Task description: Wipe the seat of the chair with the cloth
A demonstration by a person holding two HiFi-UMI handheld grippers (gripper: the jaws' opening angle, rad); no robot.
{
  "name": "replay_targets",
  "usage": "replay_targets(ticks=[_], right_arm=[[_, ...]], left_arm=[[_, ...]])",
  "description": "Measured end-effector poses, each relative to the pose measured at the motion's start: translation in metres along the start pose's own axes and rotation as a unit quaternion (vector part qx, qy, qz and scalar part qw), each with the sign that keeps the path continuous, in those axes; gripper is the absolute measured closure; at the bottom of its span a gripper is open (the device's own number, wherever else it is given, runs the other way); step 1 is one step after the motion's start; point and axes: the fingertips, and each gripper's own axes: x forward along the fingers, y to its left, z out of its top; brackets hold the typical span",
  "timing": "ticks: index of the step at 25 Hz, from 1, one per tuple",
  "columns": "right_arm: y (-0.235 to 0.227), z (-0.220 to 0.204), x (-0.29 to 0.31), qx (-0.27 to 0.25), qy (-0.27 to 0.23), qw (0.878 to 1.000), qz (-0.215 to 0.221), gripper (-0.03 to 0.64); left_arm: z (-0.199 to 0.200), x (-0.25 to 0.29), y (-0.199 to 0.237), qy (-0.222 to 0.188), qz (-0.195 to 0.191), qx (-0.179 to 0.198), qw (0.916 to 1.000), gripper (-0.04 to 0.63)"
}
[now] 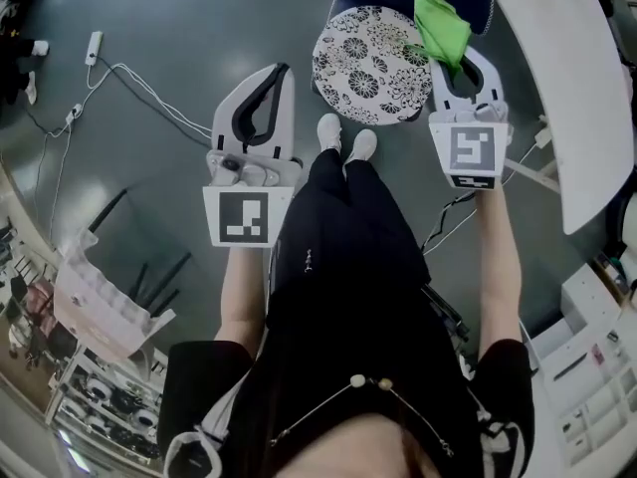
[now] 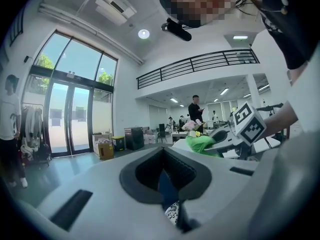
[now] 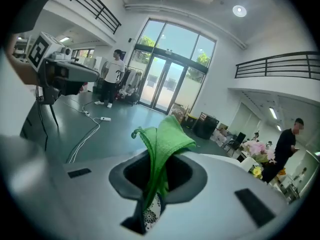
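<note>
1. Over the patterned seat's (image 1: 360, 63) right edge, the right gripper (image 1: 460, 66) pinches a green cloth (image 1: 441, 26).
2. Left of it, the left gripper (image 1: 279, 76) hangs over the floor (image 1: 149, 28), jaws closed, empty.

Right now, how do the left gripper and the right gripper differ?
The right gripper is shut on the green cloth; the left gripper is shut on nothing. The right gripper reaches farther forward than the left gripper. Both flank the patterned seat.
</note>
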Motion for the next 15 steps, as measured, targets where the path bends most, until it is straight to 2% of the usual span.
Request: replay_targets(ticks=[2, 6, 12, 15], right_arm=[[0.006, -0.007, 0.038, -0.015, 0.009, 1.0, 0.018, 0.563], [0.01, -0.031, 0.105, -0.082, 0.022, 0.996, 0.012, 0.564], [0.034, -0.1, 0.186, -0.119, 0.066, 0.991, -0.001, 0.564], [0.052, -0.137, 0.223, -0.141, 0.08, 0.987, 0.012, 0.565]], left_arm=[[-0.013, 0.011, 0.011, 0.005, 0.009, -0.016, 0.9998, 0.591], [-0.049, 0.028, 0.021, 0.02, 0.021, -0.036, 0.9989, 0.591], [-0.126, 0.035, 0.02, 0.057, 0.026, -0.063, 0.996, 0.591], [-0.158, 0.047, 0.018, 0.063, 0.014, -0.066, 0.9958, 0.591]])
